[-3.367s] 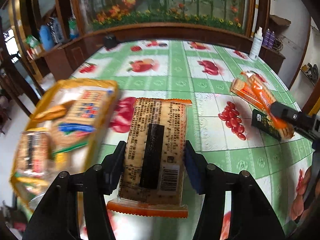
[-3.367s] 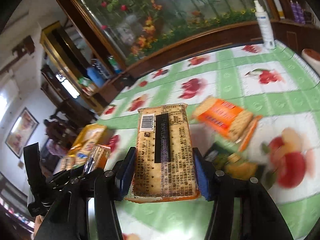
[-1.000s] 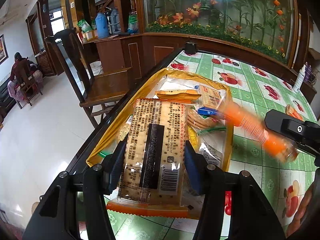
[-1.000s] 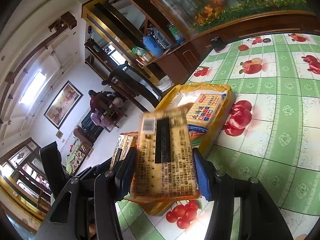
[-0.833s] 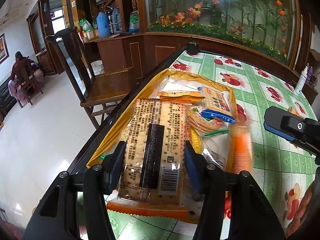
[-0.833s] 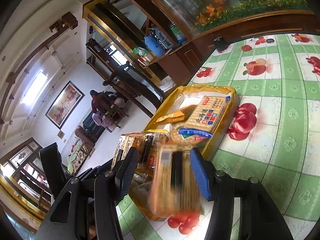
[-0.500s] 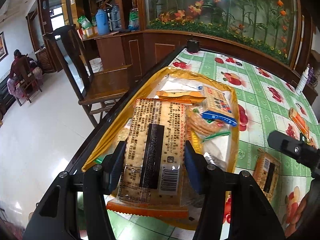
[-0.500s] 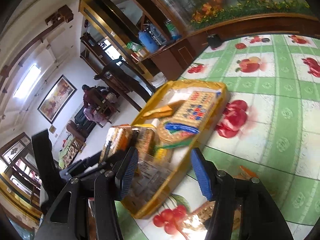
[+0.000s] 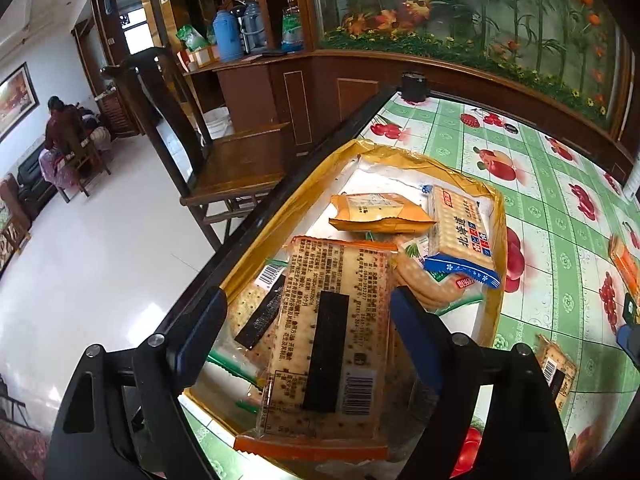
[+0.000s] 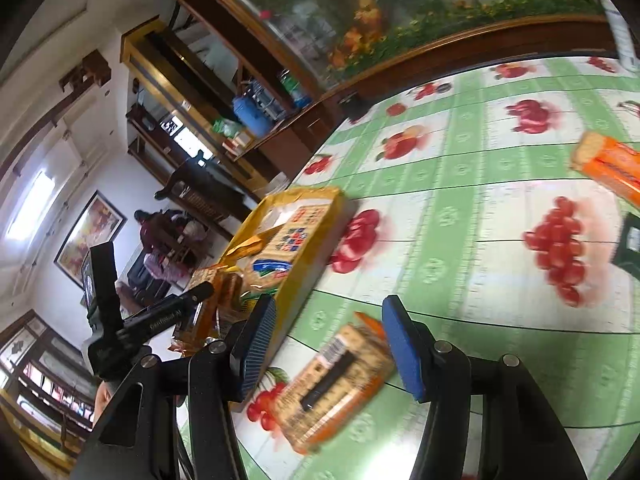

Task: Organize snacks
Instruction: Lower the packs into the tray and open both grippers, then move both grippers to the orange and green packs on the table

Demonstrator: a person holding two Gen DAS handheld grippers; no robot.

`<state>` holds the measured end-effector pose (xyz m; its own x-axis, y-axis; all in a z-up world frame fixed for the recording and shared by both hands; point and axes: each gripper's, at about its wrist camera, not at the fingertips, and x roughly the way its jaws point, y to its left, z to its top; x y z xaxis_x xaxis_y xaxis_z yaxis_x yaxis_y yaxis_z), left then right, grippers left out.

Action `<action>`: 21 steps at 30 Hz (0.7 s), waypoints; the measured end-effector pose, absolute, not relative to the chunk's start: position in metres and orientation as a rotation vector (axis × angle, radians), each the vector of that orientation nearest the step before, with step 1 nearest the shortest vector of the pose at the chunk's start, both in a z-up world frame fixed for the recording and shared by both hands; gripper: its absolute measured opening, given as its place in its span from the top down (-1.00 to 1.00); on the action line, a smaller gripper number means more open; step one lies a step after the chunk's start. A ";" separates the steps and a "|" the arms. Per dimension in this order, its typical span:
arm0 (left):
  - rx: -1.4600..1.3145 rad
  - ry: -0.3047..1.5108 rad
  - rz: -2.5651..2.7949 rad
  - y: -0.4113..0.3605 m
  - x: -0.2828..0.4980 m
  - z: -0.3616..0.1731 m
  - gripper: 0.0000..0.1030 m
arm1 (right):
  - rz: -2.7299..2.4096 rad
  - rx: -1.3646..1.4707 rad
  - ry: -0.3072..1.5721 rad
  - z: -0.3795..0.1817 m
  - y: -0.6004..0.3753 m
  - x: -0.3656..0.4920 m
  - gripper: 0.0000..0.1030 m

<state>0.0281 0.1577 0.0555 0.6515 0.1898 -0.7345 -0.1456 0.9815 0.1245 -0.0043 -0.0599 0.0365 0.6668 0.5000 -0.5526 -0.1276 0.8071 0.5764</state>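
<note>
My left gripper [image 9: 308, 320] is open over the yellow tray [image 9: 498, 240]. A cracker pack with a black stripe [image 9: 328, 344] lies between its spread fingers on the tray's heap, beside a blue-and-white cracker pack [image 9: 460, 232] and an orange packet [image 9: 376, 212]. My right gripper [image 10: 328, 344] is open above a second cracker pack [image 10: 332, 388] that lies on the green fruit-print tablecloth [image 10: 460, 208] beside the tray [image 10: 316, 248]. That pack also shows in the left wrist view [image 9: 556, 368].
An orange snack pack [image 10: 608, 168] and a dark green packet [image 10: 632, 248] lie at the right of the table. The table edge runs along the tray's left side, with a wooden chair [image 9: 224, 160] just beyond it.
My right gripper let its cracker pack drop onto the cloth beside the tray and swung right. My left gripper opened, and its pack now rests on the tray's heap.
</note>
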 end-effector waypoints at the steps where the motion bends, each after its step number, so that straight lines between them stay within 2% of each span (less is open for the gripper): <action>1: 0.063 0.832 0.187 0.156 0.026 0.057 -0.64 | 0.363 0.535 0.759 0.036 -0.067 -0.009 -0.12; 11: 0.106 0.778 0.109 0.118 0.007 0.077 -0.64 | 0.267 0.611 0.737 0.027 -0.124 -0.033 -0.13; 15: 0.126 0.773 0.074 0.101 0.005 0.082 -0.64 | 0.242 0.625 0.726 0.028 -0.140 -0.040 -0.23; 21: 0.147 0.778 0.024 0.074 0.000 0.086 -0.64 | 0.211 0.641 0.710 0.028 -0.162 -0.050 -0.24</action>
